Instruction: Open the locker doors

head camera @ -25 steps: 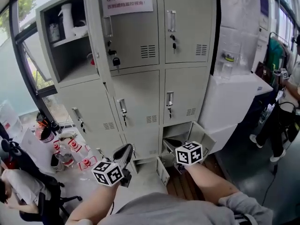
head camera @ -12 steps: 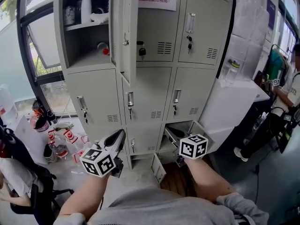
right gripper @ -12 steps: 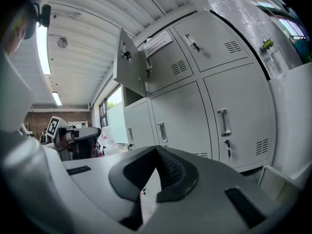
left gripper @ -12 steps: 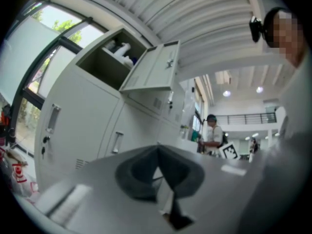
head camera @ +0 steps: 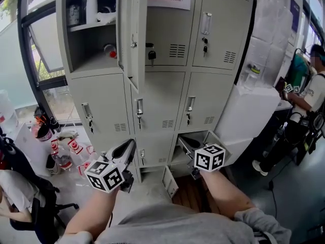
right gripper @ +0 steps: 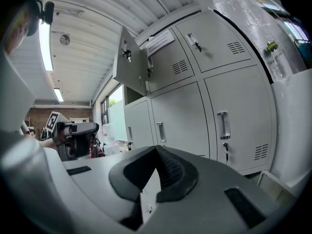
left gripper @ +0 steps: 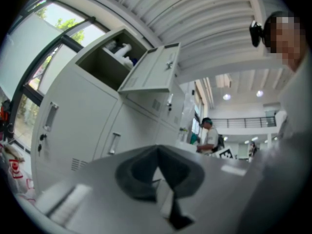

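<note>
The grey locker cabinet [head camera: 157, 93] has three columns of doors. Its top-left door [head camera: 131, 32] hangs open, showing bottles on a shelf inside. The bottom-right compartment [head camera: 190, 144] also stands open. The middle-row doors [head camera: 155, 103] and the top-right door [head camera: 221, 27] are closed, some with keys in their locks. My left gripper [head camera: 128, 155] [left gripper: 157, 152] is shut and empty, held low in front of the bottom-left locker. My right gripper [right gripper: 157, 150] is shut on nothing; in the head view its marker cube [head camera: 209, 158] sits before the open bottom-right compartment and hides the jaws.
Bottles and red-labelled items [head camera: 66, 151] lie on the floor at the left, near a seated person [head camera: 15, 192]. A white cabinet [head camera: 249, 111] stands right of the lockers. Another person [head camera: 310, 100] stands at the far right. A window [head camera: 30, 39] lies left.
The head view has swung, so the lockers sit more centred and upright. The left gripper has drifted slightly left. Both grippers stay shut and low.
</note>
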Demonstrator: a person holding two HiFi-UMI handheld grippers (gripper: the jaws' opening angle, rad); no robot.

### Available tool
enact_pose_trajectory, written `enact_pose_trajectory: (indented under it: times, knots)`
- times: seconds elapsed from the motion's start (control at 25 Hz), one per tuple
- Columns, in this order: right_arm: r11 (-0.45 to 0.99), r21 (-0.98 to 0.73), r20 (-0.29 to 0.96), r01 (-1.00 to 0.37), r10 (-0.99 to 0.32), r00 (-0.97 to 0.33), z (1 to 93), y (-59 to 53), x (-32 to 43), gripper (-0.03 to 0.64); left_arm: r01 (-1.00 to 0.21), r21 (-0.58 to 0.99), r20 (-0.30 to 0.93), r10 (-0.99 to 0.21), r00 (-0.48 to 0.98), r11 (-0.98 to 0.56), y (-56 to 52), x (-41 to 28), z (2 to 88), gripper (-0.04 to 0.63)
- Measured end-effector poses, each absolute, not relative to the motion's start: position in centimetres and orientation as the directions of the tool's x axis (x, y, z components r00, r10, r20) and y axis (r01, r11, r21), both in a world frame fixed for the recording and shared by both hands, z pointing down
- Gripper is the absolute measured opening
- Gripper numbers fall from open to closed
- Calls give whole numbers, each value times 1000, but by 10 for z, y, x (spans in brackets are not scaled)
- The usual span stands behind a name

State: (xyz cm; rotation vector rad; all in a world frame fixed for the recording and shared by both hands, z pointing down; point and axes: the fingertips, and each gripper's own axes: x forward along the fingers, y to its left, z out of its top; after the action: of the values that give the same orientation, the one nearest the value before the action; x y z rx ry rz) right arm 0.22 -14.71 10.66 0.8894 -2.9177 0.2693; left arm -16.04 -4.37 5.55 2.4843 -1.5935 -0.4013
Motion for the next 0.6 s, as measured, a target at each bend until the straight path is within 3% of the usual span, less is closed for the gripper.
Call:
enact_pose_trajectory:
  times: [0.6]
  knots:
    - [828,-130,138,-545,-530,-837,107,-159,6,5,-867,287,-148,-913,379,-406,-51,-154,51,3]
